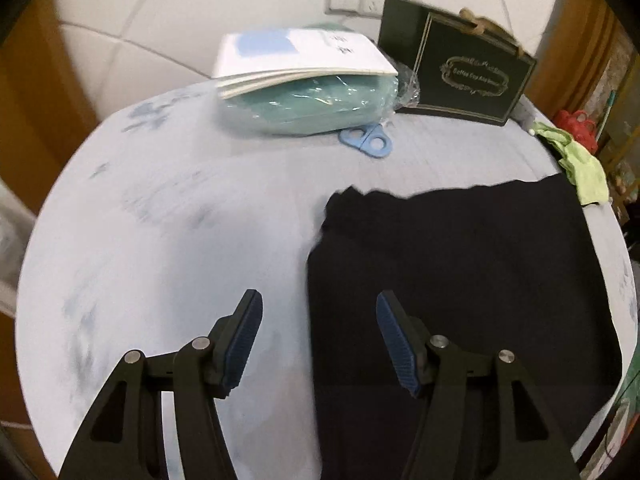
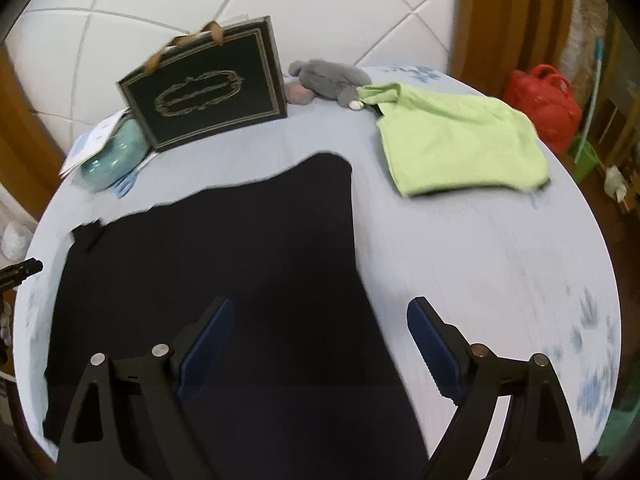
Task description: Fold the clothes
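Observation:
A black garment (image 1: 460, 264) lies flat on the pale blue bed cover (image 1: 180, 240). In the left wrist view my left gripper (image 1: 318, 312) hovers open over the garment's left edge, nothing between its blue pads. In the right wrist view the same black garment (image 2: 224, 264) fills the middle, and my right gripper (image 2: 320, 316) stands wide open above its right edge, holding nothing. A folded lime-green garment (image 2: 460, 144) rests at the far right of the bed. The tip of the left gripper (image 2: 24, 270) shows at the left rim of the right wrist view.
At the back stand a dark gift bag (image 1: 460, 68), a teal wrapped bundle (image 1: 308, 104) under white booklets (image 1: 304, 54), and a blue plastic clip (image 1: 368, 142). A grey plush toy (image 2: 332, 80) lies beside the bag. A red bag (image 2: 548, 104) sits beyond the bed's right edge.

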Demonstrator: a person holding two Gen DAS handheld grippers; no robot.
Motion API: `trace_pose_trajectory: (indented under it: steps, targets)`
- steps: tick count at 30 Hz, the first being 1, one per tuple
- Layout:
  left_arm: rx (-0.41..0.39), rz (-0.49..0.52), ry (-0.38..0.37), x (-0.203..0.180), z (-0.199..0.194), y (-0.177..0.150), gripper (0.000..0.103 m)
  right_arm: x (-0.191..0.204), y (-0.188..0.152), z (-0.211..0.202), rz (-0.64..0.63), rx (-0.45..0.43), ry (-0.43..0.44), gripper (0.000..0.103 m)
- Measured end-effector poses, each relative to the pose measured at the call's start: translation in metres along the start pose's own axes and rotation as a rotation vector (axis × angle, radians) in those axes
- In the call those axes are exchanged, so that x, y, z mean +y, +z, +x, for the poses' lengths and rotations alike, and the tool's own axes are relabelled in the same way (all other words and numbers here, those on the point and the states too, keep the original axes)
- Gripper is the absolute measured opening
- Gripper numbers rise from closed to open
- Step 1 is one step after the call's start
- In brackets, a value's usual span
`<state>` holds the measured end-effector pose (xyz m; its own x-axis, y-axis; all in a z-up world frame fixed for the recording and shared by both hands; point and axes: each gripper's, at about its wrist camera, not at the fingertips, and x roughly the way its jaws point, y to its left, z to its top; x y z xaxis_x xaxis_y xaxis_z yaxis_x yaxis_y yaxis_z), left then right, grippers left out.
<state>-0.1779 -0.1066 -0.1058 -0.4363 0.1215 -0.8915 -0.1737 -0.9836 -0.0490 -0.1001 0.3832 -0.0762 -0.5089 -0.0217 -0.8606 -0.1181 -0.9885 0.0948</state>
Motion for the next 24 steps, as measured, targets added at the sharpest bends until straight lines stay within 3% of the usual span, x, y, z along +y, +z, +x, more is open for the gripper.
trace_pose_trajectory:
  steps: [6,13,14,15,16,17,18,21,24]
  targets:
    - [0.047,0.016,0.011,0.002,0.044,0.039,0.060,0.001,0.067,0.065,-0.017,0.028,-0.016,0.094]
    - [0.082,-0.013,-0.034,-0.004,0.079,0.052,0.060,-0.001,0.103,0.135,-0.034,0.094,-0.070,0.097]
    - [0.066,-0.017,-0.025,-0.006,0.079,0.053,0.048,0.000,0.105,0.142,-0.035,0.101,-0.077,0.094]
    - [0.052,-0.017,-0.012,-0.007,0.079,0.053,0.032,0.000,0.105,0.147,-0.036,0.105,-0.085,0.081]
    - [0.039,-0.027,-0.002,-0.007,0.076,0.052,0.009,0.004,0.105,0.148,-0.039,0.102,-0.101,0.026]
    - [0.024,-0.041,0.007,-0.006,0.071,0.051,0.009,0.011,0.102,0.142,-0.049,0.084,-0.114,0.001]
    - [0.010,-0.056,0.016,-0.005,0.066,0.051,0.009,0.021,0.099,0.129,-0.069,0.050,-0.090,0.006]
    - [-0.070,-0.109,0.051,0.003,0.032,0.041,0.009,0.057,0.084,0.086,-0.155,-0.034,0.035,0.006]
    - [-0.145,-0.130,0.051,0.005,-0.006,0.026,0.009,0.093,0.053,0.048,-0.258,-0.006,0.230,0.009]
